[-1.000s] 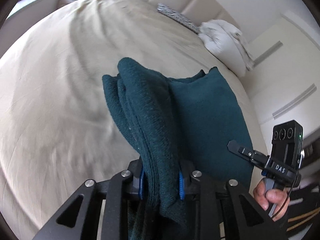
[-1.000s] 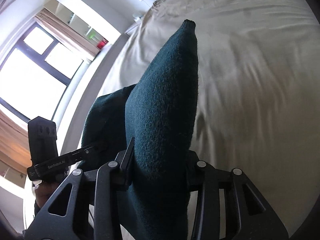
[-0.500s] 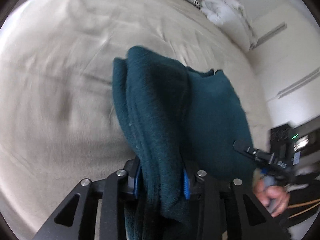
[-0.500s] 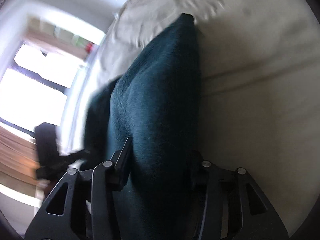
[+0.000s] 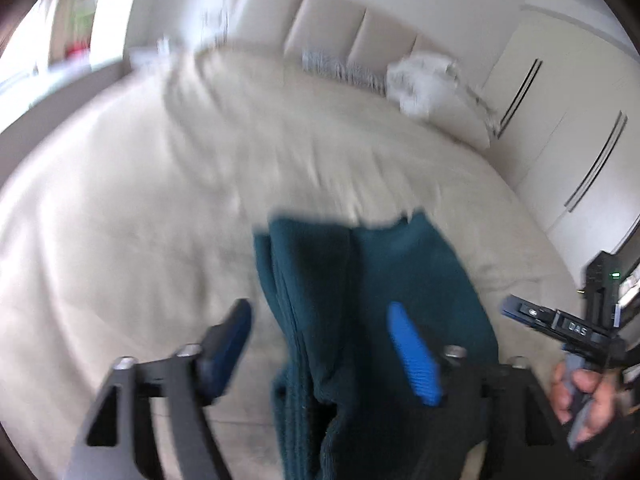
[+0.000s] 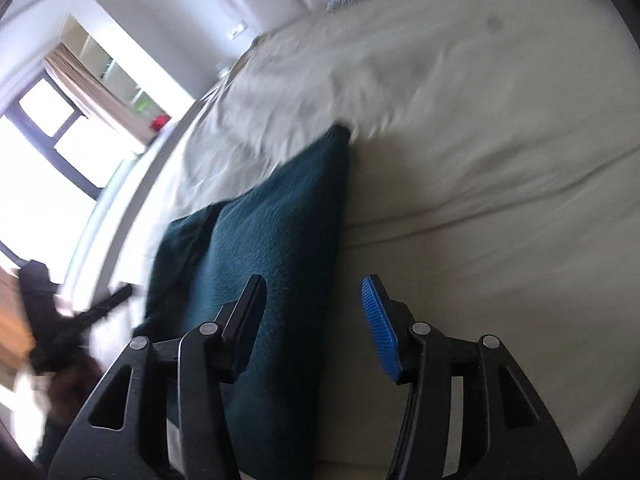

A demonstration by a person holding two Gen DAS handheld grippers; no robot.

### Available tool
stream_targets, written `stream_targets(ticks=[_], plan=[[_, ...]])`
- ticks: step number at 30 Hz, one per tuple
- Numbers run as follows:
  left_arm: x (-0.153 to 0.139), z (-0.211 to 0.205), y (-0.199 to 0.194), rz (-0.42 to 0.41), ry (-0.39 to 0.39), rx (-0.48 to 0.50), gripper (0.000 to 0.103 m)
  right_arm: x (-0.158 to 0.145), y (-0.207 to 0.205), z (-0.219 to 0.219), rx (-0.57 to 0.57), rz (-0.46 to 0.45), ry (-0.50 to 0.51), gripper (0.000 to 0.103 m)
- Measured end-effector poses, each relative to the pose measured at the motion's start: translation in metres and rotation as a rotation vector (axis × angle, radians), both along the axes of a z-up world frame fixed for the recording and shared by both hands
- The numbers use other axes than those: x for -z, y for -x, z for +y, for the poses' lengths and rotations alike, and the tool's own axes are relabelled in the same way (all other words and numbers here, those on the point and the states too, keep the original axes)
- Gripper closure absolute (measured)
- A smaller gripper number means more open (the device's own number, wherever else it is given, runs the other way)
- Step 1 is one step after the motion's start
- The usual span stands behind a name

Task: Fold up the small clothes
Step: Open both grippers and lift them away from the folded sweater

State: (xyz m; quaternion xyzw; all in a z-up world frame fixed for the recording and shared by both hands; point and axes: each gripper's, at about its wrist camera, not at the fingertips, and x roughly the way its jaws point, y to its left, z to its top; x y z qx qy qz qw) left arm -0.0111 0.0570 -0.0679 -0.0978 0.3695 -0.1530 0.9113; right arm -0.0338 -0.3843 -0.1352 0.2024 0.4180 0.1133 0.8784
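Note:
A dark teal knitted garment [image 5: 360, 300] lies folded on the beige bed [image 5: 140, 220]. My left gripper [image 5: 320, 328] is open, its blue pads [image 5: 412, 356] spread either side of the garment's near edge. My right gripper [image 6: 316, 312] is open too, above the garment [image 6: 272, 240], whose right edge lies between its fingers. The right gripper also shows at the right edge of the left wrist view [image 5: 520, 312], held by a hand. The left gripper shows blurred at the left of the right wrist view [image 6: 80, 316].
A striped pillow [image 5: 340, 70] and a white bundle of cloth [image 5: 424, 80] lie at the padded headboard [image 5: 340, 28]. White wardrobe doors [image 5: 560, 128] stand to the right. A window [image 6: 40, 152] with a curtain is to the left of the bed.
Both grippers have opened and let go of the teal garment, which now lies on the bed. Both have drawn back and tilted up, showing more of the room.

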Motion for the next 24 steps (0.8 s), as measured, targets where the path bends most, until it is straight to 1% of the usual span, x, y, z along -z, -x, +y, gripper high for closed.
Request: stream_targets(ticks=[1,2,4,5,6,7,8,9,10,11,12,13,15,17,18,19,20,21,23,24], plan=[[-0.014,0.0,0.01,-0.064,-0.046,-0.025,0.009,-0.015,0.011,0.001,0.024,-0.044,0.071,0.054],[-0.026,-0.002,0.017,-0.117,-0.079,-0.039,0.0,-0.027,0.021,0.003,0.035,-0.082,0.118,0.052],[-0.053,-0.007,0.041,-0.262,-0.143,-0.062,0.0,-0.058,0.041,0.014,0.054,-0.189,0.236,0.041],[-0.064,-0.01,0.048,-0.307,-0.167,-0.069,0.0,-0.072,0.051,0.02,0.062,-0.235,0.281,0.027],[-0.075,-0.015,0.057,-0.351,-0.192,-0.078,0.0,-0.093,0.064,0.03,0.075,-0.309,0.337,0.016],[-0.084,-0.014,0.069,-0.383,-0.209,-0.092,0.0,-0.105,0.074,0.036,0.086,-0.365,0.368,0.011],[-0.097,-0.017,0.081,-0.418,-0.222,-0.111,0.0,-0.12,0.081,0.043,0.103,-0.417,0.393,0.002],[-0.105,-0.018,0.083,-0.437,-0.223,-0.114,0.0,-0.135,0.092,0.048,0.134,-0.493,0.417,0.0],[-0.117,-0.019,0.093,-0.466,-0.217,-0.112,0.0,-0.148,0.105,0.053,0.169,-0.583,0.432,0.0],[-0.124,-0.02,0.1,-0.479,-0.209,-0.117,0.0,-0.157,0.112,0.056,0.182,-0.628,0.435,0.0],[-0.132,-0.02,0.104,-0.471,-0.201,-0.13,0.0,-0.169,0.118,0.059,0.178,-0.654,0.427,0.0],[-0.139,-0.02,0.104,-0.445,-0.194,-0.129,0.0,-0.179,0.121,0.06,0.167,-0.66,0.407,0.0],[-0.145,-0.022,0.103,-0.425,-0.189,-0.113,0.0,-0.196,0.127,0.061,0.163,-0.66,0.357,0.0],[-0.142,-0.023,0.101,-0.425,-0.215,-0.139,0.0,-0.203,0.131,0.061,0.155,-0.649,0.32,0.0],[-0.137,-0.024,0.098,-0.403,-0.235,-0.151,0.0,-0.204,0.134,0.062,0.15,-0.629,0.312,0.0],[-0.131,-0.028,0.098,-0.374,-0.249,-0.158,0.0,-0.205,0.13,0.065,0.147,-0.593,0.317,0.0],[-0.122,-0.027,0.091,-0.318,-0.26,-0.168,0.0,-0.202,0.127,0.067,0.144,-0.543,0.33,0.0],[-0.115,-0.028,0.089,-0.282,-0.263,-0.172,0.0,-0.199,0.125,0.07,0.14,-0.511,0.338,0.0],[-0.097,-0.028,0.084,-0.21,-0.272,-0.184,0.0,-0.186,0.12,0.075,0.128,-0.423,0.363,0.0],[-0.087,-0.028,0.08,-0.169,-0.27,-0.183,0.0,-0.174,0.116,0.078,0.13,-0.367,0.374,0.0]])
